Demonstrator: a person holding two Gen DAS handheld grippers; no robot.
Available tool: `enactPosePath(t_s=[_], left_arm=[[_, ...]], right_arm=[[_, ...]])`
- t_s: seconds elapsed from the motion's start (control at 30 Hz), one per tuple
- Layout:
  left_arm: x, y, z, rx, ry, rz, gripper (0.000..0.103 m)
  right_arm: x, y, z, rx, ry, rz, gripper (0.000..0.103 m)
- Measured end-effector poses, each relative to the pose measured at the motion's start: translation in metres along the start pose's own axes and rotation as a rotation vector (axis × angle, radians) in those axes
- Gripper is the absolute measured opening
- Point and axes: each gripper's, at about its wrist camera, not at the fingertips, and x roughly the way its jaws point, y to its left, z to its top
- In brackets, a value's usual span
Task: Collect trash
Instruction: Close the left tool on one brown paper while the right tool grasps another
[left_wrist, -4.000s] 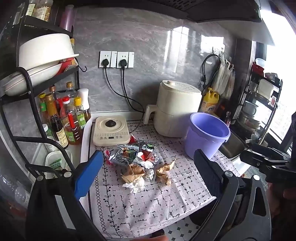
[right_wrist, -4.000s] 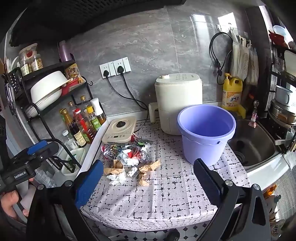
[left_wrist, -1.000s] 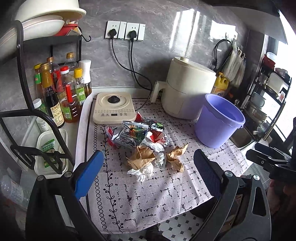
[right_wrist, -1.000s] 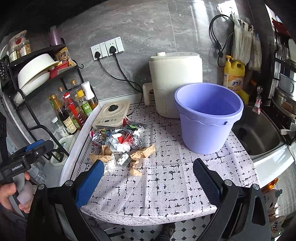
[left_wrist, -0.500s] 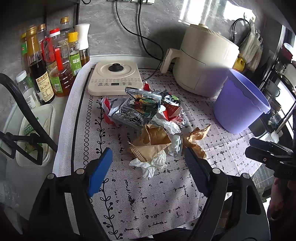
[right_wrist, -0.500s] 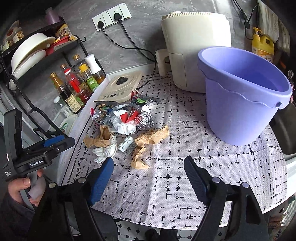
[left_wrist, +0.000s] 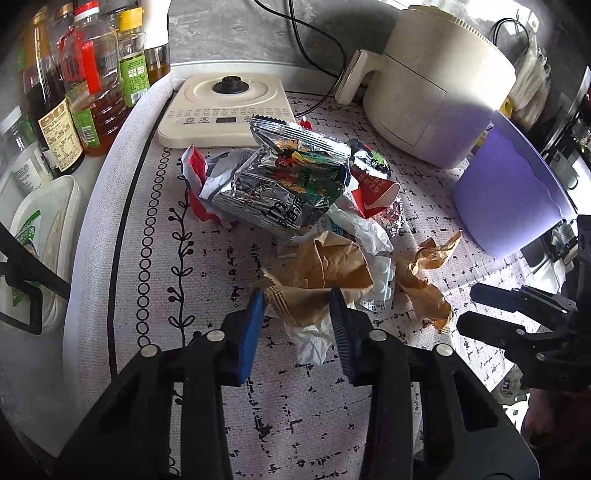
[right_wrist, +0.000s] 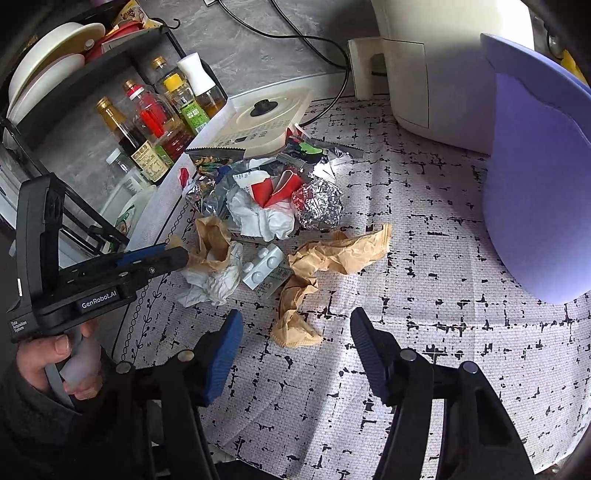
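Between our left fingers (left_wrist: 255, 325), whose pads are blue on black, we see a tan brown paper bag (left_wrist: 325, 269) over a white tissue (left_wrist: 312, 341), and beyond them a silver snack wrapper (left_wrist: 284, 184) printed in green, red and black. Ahead of our right fingers (right_wrist: 225, 350), blue-padded too, lies a tan crumpled paper (right_wrist: 325, 258). The bench cloth (right_wrist: 424, 295) is pale grey with broken black grid lines, and right of both pairs stands a lilac bucket (right_wrist: 535, 192).
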Motion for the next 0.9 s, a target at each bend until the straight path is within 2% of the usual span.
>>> enactPosePath(t_s=[0.03,0.07,0.13,0.23,0.27,0.4,0.6,0.73,0.8,0.83,0.87,0.9], left_arm=[[0.002,-0.003,0.000,0.010,0.006,-0.004,0.020],[0.001,-0.004,0.000,0.016,0.007,-0.008,0.015],[-0.002,-0.006,0.000,0.015,-0.004,-0.024,0.007],[-0.010,-0.005,0.002,0.006,-0.032,-0.041,0.006],[-0.013,-0.005,0.002,0.003,-0.041,-0.045,0.002],[-0.026,-0.006,0.003,0.005,-0.077,-0.056,0.002],[-0.053,-0.010,0.004,0.020,-0.149,-0.088,0.001],[-0.068,-0.016,0.005,0.050,-0.191,-0.078,0.001],[-0.065,-0.015,0.006,0.052,-0.171,-0.065,0.006],[-0.061,-0.012,0.006,0.046,-0.150,-0.071,0.020],[-0.059,-0.010,0.005,0.038,-0.148,-0.074,0.042],[-0.058,-0.008,0.003,0.034,-0.163,-0.071,0.050]], right_arm=[[0.005,0.000,0.000,0.004,0.011,0.003,0.043],[0.010,-0.003,0.001,0.015,0.029,0.010,0.037],[0.019,-0.007,0.000,0.049,0.058,0.041,0.016],[0.020,-0.007,0.002,0.047,0.056,0.042,0.014],[0.019,-0.006,0.003,0.046,0.050,0.045,0.014],[0.007,-0.002,0.008,0.040,0.021,0.036,0.013],[-0.024,0.000,0.009,0.043,-0.047,0.014,0.012],[-0.049,0.006,0.009,0.038,-0.104,0.002,0.012],[-0.060,0.007,0.008,0.035,-0.127,-0.009,0.012],[-0.064,0.008,0.007,0.035,-0.135,-0.014,0.012],[-0.069,0.008,0.005,0.036,-0.142,-0.018,0.012],[-0.073,0.009,0.004,0.036,-0.147,-0.024,0.012]])
